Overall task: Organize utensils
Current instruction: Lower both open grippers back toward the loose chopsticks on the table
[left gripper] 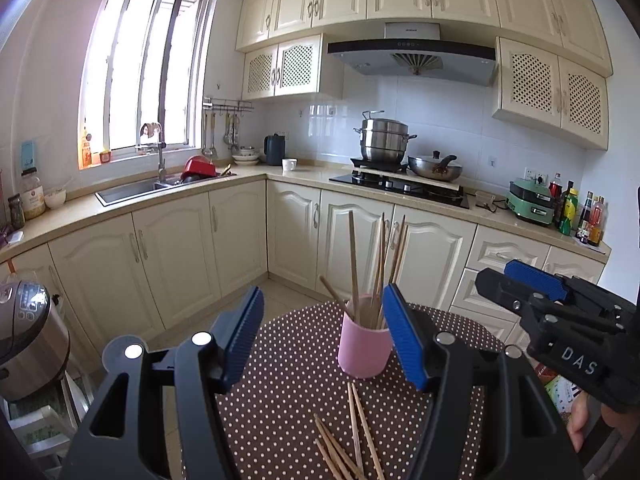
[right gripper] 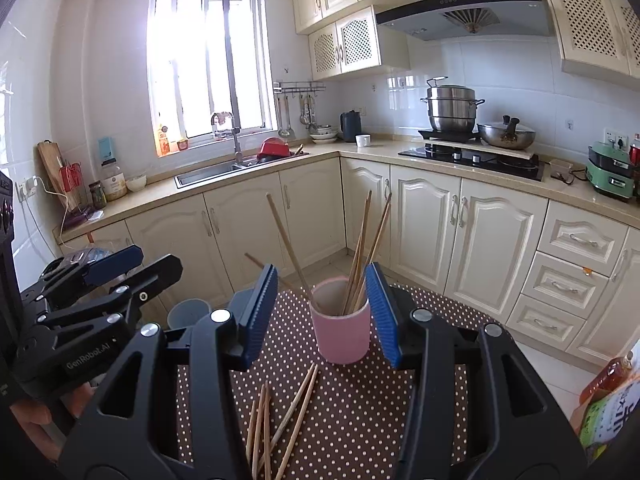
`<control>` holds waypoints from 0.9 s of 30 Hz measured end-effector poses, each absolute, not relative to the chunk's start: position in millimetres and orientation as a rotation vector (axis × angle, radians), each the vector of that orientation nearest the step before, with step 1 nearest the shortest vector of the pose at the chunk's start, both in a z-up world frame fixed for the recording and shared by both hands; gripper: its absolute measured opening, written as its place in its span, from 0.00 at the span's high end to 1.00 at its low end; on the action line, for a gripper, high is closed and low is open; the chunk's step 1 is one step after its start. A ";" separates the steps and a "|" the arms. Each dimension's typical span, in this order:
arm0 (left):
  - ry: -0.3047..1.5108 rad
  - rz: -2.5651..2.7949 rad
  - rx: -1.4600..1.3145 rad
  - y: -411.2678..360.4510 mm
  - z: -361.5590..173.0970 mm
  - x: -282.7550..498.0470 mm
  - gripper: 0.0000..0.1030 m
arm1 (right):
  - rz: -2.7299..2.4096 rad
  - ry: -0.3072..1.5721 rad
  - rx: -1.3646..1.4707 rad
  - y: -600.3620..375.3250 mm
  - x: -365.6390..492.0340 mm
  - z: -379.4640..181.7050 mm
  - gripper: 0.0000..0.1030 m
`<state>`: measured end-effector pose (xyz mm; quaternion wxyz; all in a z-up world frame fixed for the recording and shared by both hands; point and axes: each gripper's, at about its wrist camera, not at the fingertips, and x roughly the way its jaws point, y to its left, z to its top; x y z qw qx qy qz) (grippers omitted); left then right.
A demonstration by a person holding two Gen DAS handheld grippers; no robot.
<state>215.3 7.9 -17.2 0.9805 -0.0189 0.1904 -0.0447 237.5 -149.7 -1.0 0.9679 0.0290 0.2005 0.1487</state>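
Note:
A pink cup stands on the brown polka-dot table and holds several upright wooden chopsticks. Several loose chopsticks lie on the table in front of the cup. My left gripper is open and empty, held above the table just before the cup. The right gripper shows at the right of the left wrist view. In the right wrist view the cup sits between the fingers of my open, empty right gripper, with loose chopsticks below. The left gripper is at the left.
A grey cup stands at the table's left edge. A bottle and green packet sit at the right. A rice cooker stands left of the table. Kitchen cabinets, sink and stove run along the far walls.

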 end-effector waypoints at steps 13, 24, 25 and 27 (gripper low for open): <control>0.683 -0.089 -0.097 25.4 -108.0 231.2 0.40 | 0.315 0.558 0.063 -141.3 235.7 -68.2 0.56; 0.896 -0.104 -0.133 24.9 -187.8 237.1 0.41 | 0.327 0.727 0.072 -134.2 244.7 -136.8 0.56; 0.902 -0.102 -0.128 23.3 -191.7 237.6 0.41 | 0.328 0.735 0.075 -134.1 244.6 -140.0 0.56; 0.916 -0.094 -0.113 21.5 -199.4 239.0 0.41 | 0.334 0.752 0.080 -134.0 244.6 -147.1 0.56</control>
